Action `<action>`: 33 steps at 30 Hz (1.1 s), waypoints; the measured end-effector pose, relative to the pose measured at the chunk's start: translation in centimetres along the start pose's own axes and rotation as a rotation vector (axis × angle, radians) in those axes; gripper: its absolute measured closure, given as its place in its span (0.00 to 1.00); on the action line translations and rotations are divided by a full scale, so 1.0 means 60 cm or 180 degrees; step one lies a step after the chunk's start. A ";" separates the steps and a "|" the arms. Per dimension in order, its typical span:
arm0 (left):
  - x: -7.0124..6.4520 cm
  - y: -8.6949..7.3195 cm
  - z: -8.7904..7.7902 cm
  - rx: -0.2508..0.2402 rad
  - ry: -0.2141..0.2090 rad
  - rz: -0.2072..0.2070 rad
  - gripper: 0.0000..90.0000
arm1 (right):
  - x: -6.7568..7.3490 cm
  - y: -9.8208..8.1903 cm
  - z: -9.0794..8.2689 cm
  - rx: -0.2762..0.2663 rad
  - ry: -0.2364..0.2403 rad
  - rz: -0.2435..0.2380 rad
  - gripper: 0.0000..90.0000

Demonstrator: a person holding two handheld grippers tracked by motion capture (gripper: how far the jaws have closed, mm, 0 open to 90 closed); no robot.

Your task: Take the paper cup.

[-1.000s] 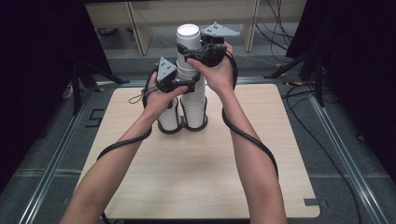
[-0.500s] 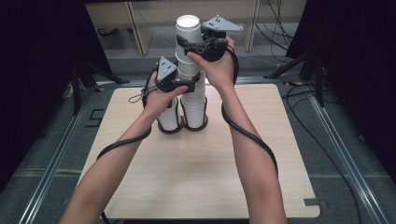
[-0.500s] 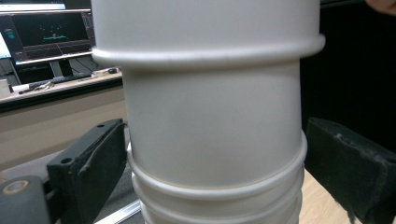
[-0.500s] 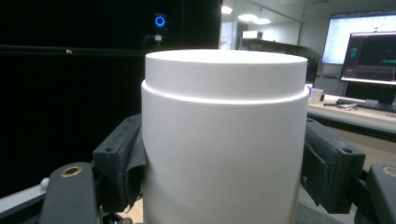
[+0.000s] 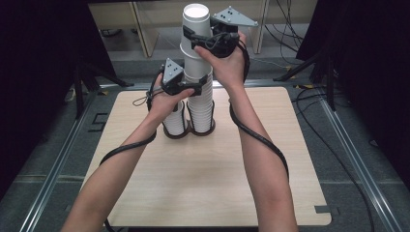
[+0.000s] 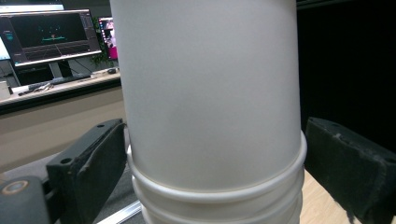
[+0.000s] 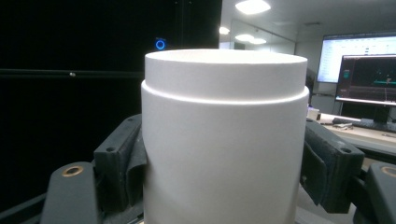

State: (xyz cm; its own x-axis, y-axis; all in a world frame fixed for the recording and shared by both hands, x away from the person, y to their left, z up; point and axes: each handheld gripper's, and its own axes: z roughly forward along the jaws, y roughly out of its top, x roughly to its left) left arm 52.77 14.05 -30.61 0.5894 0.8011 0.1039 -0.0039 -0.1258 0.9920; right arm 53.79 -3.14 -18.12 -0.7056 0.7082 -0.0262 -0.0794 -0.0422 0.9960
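Black curtains (image 5: 43, 72), lit monitors (image 6: 51, 35) behind

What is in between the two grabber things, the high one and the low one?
In the high view, white cups of the tall stack run between the right gripper up top and the left gripper lower down.

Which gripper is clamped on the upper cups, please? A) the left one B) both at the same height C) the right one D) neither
C: the right gripper has its jaws on either side of the top cups, while the left gripper grips the stack lower down, near the table.
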 end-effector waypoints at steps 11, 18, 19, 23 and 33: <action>-0.002 0.000 0.003 -0.0059 0.0000 -0.0050 0.07 | 0.000 0.021 -0.008 -0.0111 -0.0018 -0.0038 0.28; 0.002 0.001 0.003 0.0013 -0.0016 0.0096 0.07 | 0.004 0.033 -0.012 -0.0166 -0.0008 -0.0036 0.28; 0.002 0.001 0.003 0.0012 -0.0012 0.0098 0.07 | 0.004 0.035 -0.013 -0.0176 -0.0003 -0.0022 0.28; 0.002 0.002 0.004 0.0011 -0.0014 0.0104 0.07 | 0.006 0.042 -0.017 -0.0205 -0.0015 -0.0042 0.29; -0.003 0.003 0.009 -0.0100 -0.0005 -0.0026 0.07 | 0.005 0.054 -0.032 -0.0298 -0.0038 -0.0032 0.29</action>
State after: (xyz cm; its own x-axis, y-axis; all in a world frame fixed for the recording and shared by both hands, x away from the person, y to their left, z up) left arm 53.10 13.57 -30.51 0.5907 0.8012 0.0958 -0.0243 -0.1009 0.9946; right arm 51.97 -4.44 -15.05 -0.6961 0.7172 -0.0344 -0.1521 -0.1004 0.9833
